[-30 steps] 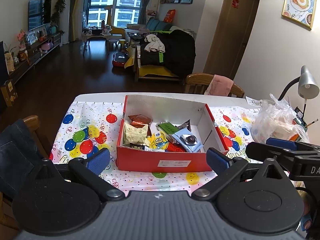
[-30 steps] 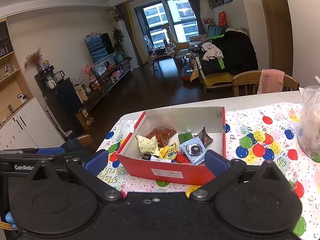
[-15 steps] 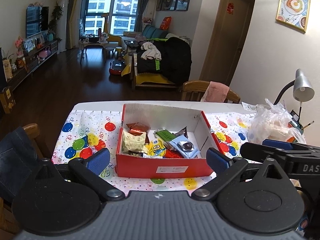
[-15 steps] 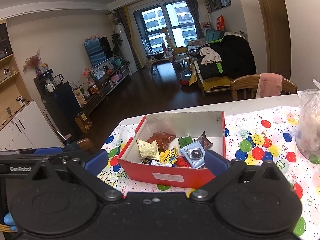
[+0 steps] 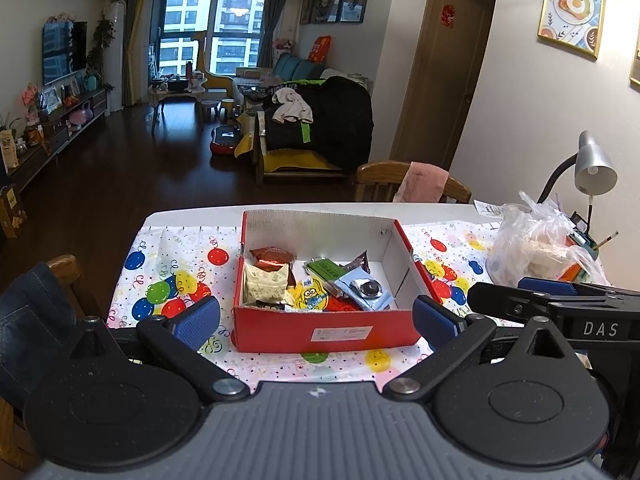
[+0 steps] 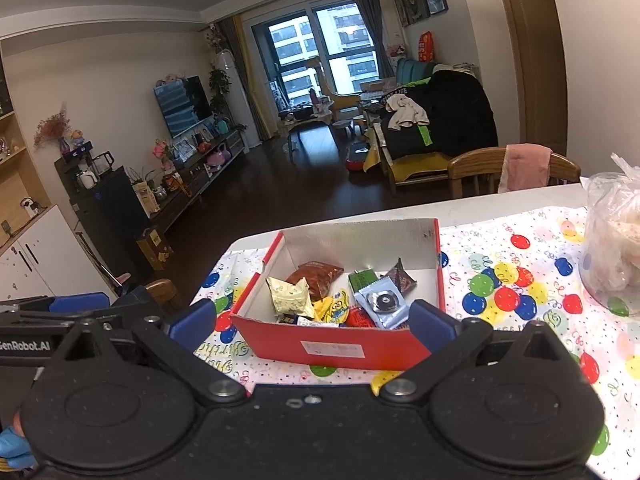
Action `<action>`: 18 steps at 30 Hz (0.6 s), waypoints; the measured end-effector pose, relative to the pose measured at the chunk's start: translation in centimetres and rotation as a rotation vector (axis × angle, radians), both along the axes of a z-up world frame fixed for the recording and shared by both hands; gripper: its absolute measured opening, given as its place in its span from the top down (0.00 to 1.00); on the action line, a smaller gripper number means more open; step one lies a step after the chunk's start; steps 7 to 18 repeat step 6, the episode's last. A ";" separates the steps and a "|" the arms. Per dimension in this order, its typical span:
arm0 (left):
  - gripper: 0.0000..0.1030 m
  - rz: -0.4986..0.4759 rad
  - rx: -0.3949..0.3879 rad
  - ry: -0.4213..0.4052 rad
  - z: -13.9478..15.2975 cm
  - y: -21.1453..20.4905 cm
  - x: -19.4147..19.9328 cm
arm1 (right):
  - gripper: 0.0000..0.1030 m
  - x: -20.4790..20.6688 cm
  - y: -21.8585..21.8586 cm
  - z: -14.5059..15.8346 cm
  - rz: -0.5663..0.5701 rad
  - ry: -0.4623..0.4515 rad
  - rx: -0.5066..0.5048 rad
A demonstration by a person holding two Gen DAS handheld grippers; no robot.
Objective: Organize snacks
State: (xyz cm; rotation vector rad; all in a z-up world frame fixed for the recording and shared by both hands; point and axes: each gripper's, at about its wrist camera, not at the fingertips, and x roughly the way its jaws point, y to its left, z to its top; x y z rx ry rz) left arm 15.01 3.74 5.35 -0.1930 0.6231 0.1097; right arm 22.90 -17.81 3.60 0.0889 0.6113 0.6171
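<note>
Both the left gripper and the right gripper hang with jaws wide apart and empty, short of the table's near edge, facing the red box that sits on the balloon cloth near that edge. The snacks lie heaped in the box's near half, so the sorting looks done or not yet begun; I cannot tell which. Any next pick calls for reaching over the near wall; a plastic bag sits at the right edge.
</note>
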 end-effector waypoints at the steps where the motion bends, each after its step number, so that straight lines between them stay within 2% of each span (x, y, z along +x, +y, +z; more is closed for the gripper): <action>1: 0.00 -0.002 -0.001 0.002 0.0 0.0 -0.1 | 0.00 -0.2 0.0 0.0 -0.005 0.002 -0.003; 6: 0.00 -0.012 -0.031 0.012 -0.3 0.5 -0.8 | 0.00 -1.1 -0.5 -0.2 -0.035 0.012 -0.023; 18: 0.00 -0.012 -0.031 0.012 -0.3 0.5 -0.8 | 0.00 -1.1 -0.5 -0.2 -0.035 0.012 -0.023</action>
